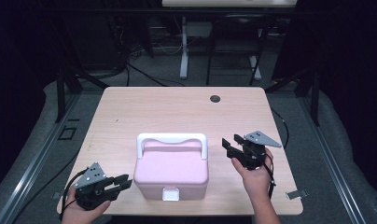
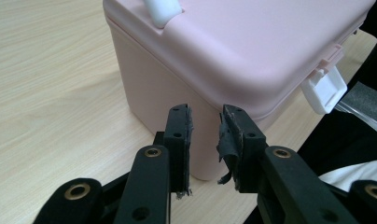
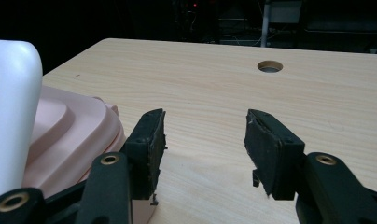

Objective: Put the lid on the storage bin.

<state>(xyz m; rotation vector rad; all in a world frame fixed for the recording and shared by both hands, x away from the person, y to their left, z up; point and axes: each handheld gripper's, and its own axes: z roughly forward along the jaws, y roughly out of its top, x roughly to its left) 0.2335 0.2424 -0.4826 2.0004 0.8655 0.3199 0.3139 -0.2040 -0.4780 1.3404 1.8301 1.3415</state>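
Near the front edge of the surface (image 1: 177, 109), roughly midway between its left and right edges, a pink lidded box (image 1: 171, 173) is set upright, its lid shut. A white handle (image 1: 171, 139) is raised over the rear of the lid, and a white latch (image 1: 170, 193) is seen on the front wall, facing the front edge. At the front left corner of the surface, the left gripper (image 1: 123, 183) is held in a hand (image 1: 81, 211), pointed toward the box's left wall and just short of it. Its fingers (image 2: 179, 135) are parted by a narrow gap, with nothing clasped between them; in the left gripper view the box's near bottom corner is seen just beyond the tips, and whether they touch it cannot be told. Toward the right edge of the surface, beside the box's rear right corner, the right gripper (image 1: 227, 146) is held in the other hand (image 1: 256, 175). Its fingers (image 3: 151, 140) are spread wide and empty, with bare wood between them. A round hole (image 1: 215, 98) is noted near the rear edge of the surface. Frayed padding is recorded on the fingers of both grippers.
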